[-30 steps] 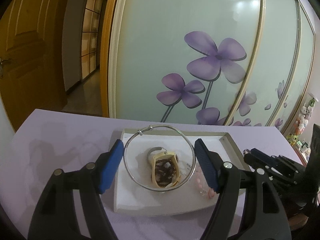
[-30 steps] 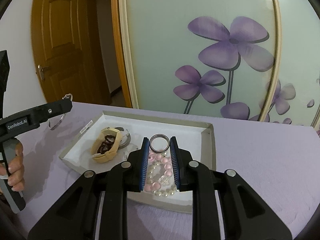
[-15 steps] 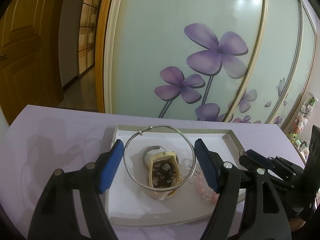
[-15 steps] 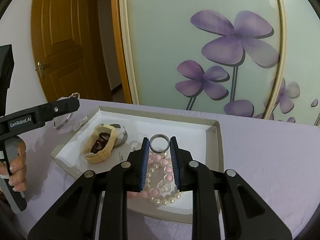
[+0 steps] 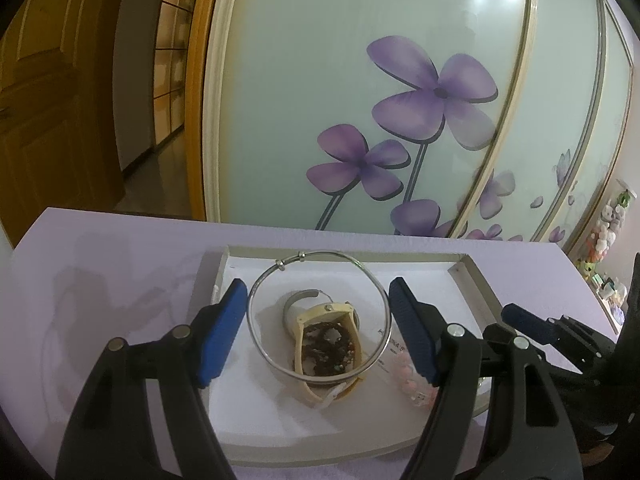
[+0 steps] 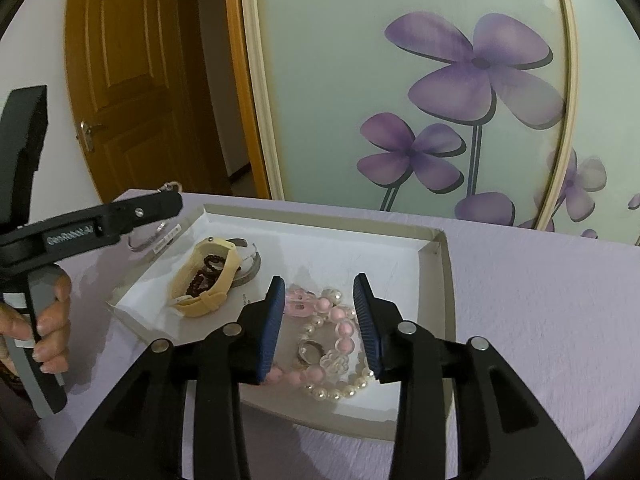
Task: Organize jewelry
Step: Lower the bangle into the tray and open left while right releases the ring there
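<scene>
We see a frosted sliding door [image 6: 400, 80] printed with purple flowers [image 5: 432, 96], beside a brown wooden door [image 6: 132, 92].

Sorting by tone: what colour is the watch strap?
Cream watch strap, clearest in the right wrist view.

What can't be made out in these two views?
- Left wrist: pink beads mostly behind a finger of the left gripper; the ring is hidden there too.
- Left wrist: tag print too small, crossed by the bangle.
- Right wrist: bangle mostly behind the left gripper; only an arc shows.
- Both: dark beads blurred, count unclear.
</scene>
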Available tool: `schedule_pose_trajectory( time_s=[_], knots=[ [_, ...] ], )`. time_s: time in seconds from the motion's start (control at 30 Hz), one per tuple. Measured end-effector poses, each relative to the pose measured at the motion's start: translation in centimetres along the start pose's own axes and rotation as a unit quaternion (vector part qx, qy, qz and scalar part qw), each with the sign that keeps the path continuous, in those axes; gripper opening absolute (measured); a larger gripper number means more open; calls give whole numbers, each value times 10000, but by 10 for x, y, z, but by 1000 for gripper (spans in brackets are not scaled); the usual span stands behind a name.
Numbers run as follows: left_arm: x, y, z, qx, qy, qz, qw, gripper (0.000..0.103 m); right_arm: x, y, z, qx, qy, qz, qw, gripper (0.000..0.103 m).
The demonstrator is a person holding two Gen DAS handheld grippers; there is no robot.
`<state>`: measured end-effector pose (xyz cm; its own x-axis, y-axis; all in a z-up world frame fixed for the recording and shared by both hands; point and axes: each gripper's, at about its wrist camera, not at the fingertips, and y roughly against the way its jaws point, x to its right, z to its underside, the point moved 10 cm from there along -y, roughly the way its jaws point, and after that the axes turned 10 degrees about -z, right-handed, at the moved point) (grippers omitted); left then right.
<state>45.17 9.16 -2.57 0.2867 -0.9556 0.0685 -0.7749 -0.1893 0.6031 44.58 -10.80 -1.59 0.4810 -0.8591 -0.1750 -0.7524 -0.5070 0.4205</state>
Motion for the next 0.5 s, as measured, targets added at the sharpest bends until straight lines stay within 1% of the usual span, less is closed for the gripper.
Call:
schedule_pose_trajectory(
  time_s=[0.5],
  knots=[
    [11,-16,8,-170,-130,31,9998,72,-2,-1,1,-37,-9,-106,9999,37]
  ],
)
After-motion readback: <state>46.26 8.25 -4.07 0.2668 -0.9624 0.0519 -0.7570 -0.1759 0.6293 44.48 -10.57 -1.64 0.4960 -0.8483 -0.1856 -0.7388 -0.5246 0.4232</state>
